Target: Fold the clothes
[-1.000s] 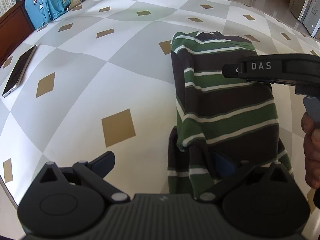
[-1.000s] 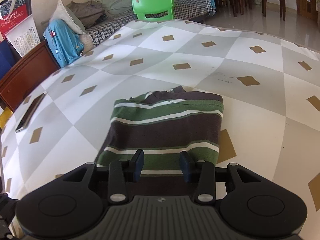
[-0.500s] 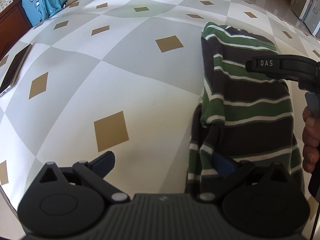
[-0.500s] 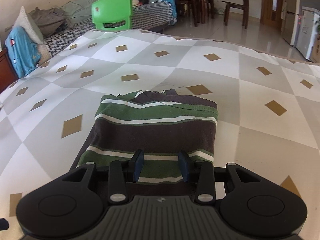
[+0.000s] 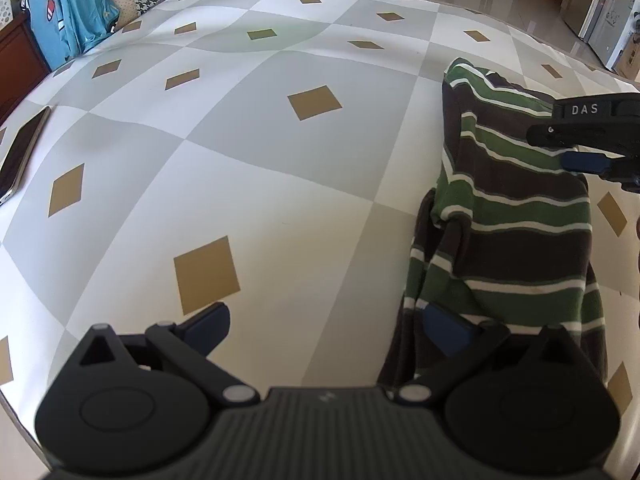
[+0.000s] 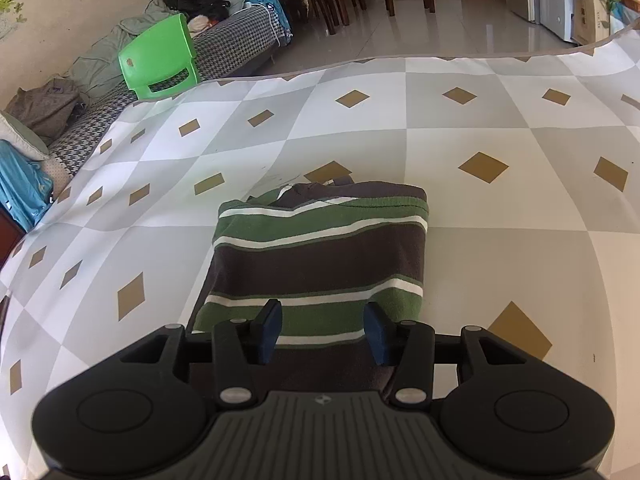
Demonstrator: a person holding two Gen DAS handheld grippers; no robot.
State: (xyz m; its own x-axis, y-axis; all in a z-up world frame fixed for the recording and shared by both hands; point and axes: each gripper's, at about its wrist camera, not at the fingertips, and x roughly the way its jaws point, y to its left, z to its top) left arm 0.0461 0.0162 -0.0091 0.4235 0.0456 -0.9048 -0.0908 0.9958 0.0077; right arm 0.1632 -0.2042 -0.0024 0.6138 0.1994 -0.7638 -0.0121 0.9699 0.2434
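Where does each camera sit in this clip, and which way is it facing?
Left wrist: on the left hand-held gripper, looking across the checked cloth; its open fingers and the right hand-held gripper show.
Right wrist: on the right hand-held gripper, facing the green chair; only its open fingers show.
Shared: the folded striped shirt and the cloth.

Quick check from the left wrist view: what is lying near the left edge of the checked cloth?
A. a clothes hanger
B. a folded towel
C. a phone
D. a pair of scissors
C: a dark, flat phone lies on the checked cloth near its left edge, well apart from the striped shirt on the right.
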